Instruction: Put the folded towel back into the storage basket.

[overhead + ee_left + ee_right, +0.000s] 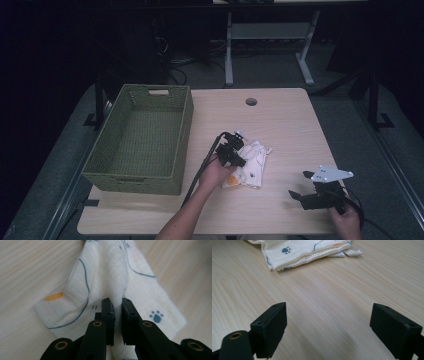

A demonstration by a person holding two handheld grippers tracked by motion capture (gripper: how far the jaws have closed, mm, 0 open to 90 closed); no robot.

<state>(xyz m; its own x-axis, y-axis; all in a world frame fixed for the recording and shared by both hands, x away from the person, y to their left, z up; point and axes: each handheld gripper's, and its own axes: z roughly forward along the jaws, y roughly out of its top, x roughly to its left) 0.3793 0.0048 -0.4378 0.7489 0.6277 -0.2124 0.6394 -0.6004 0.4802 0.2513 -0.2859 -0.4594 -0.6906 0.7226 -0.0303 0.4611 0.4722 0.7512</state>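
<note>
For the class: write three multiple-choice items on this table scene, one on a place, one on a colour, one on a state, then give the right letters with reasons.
1. Where does the basket stand on the table?
A. at its left side
B. at its right side
C. in the middle

2. What colour is the paw print on the cloth?
A. red
B. dark blue
C. green

3. How do the jaws of the left gripper stand?
A. wide apart over bare wood
B. closed on a fold of the cloth
C. closed on the basket's rim

Answers:
1 A: the high view shows it left of the cloth.
2 B: the print reads dark blue in the left gripper view.
3 B: a raised ridge of cloth is pinched between the jaws.
</note>
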